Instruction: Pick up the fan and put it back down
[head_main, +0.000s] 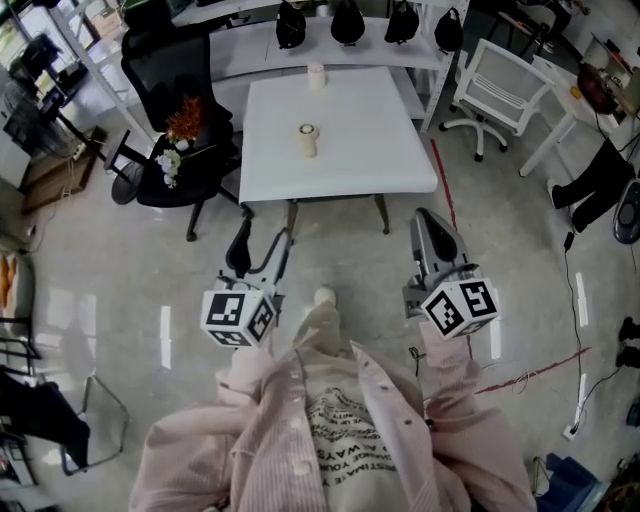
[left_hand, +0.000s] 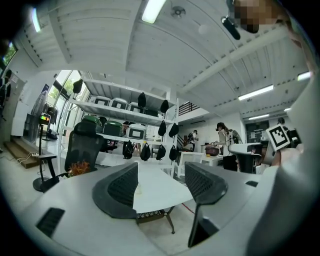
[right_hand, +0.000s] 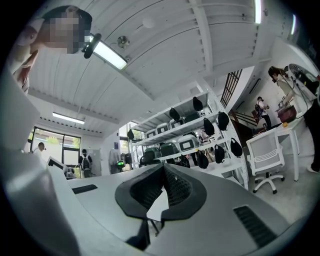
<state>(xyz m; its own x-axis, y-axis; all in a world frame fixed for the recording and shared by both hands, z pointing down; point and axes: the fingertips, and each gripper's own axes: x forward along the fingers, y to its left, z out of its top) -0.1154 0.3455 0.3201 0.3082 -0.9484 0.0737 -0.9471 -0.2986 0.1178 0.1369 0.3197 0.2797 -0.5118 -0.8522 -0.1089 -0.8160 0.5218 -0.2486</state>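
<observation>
Head view: a person with two handheld grippers faces a white table (head_main: 340, 150) bearing a small cream fan (head_main: 307, 139).
Both grippers hang short of the table, well apart from the fan near its middle; left gripper (head_main: 262, 248) gapes wide, empty; right gripper (head_main: 428, 225) is pinched together on nothing. Risk: a closed right gripper could shove the light fan over or toward the white cylinder (head_main: 316, 75) at the far edge. A black office chair (head_main: 165, 60), bearing flowers (head_main: 183, 118), crowds the table's left; white chair (head_main: 500, 75) stands right; near edge looks unobstructed.
</observation>
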